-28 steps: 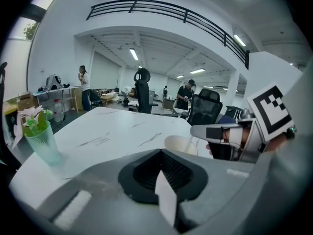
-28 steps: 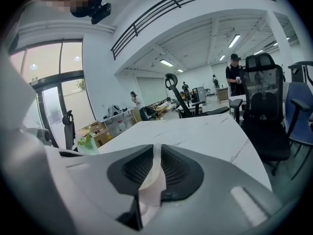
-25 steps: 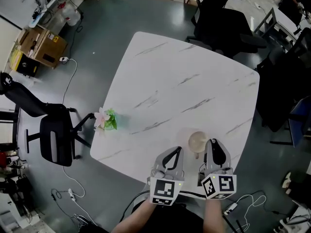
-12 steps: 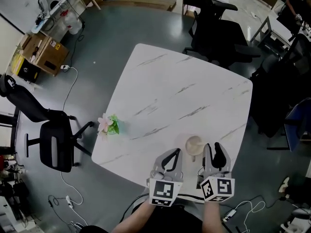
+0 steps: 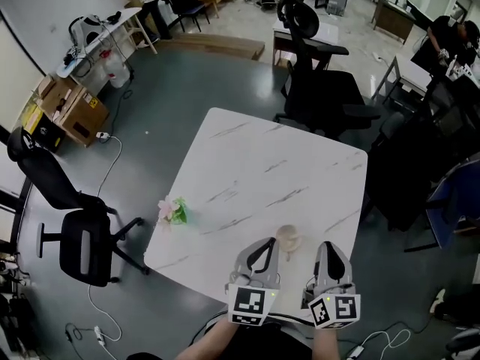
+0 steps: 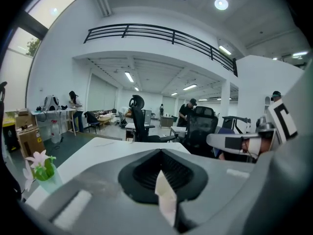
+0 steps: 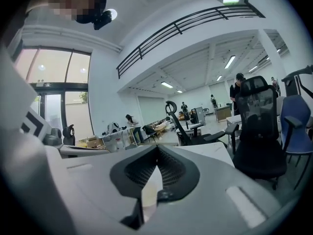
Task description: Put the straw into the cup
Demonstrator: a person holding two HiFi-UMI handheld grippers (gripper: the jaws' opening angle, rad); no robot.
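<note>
A beige cup point(image 5: 287, 240) stands on the white marble table point(image 5: 262, 163) near its front edge. No straw shows in any view. My left gripper point(image 5: 268, 244) hovers just left of the cup, shut with nothing gripped. My right gripper point(image 5: 328, 248) hangs a little to the cup's right, past the table's corner, also shut and empty. In the left gripper view the closed left gripper point(image 6: 164, 190) points out over the table point(image 6: 98, 148). The right gripper point(image 7: 151, 180) in its own view looks level into the room, with a pale sliver at the seam between its jaws.
A small pink flower in a green pot point(image 5: 173, 211) sits at the table's left edge, also the flower point(image 6: 43, 166) in the left gripper view. Black office chairs stand left point(image 5: 82, 235) and beyond point(image 5: 319, 88) the table. Cardboard boxes point(image 5: 71, 111) and cables lie on the floor.
Both grippers have risen above the table, and the right one has drawn away from the cup. The head view has tipped up and shows more of the room. The cup stays put.
</note>
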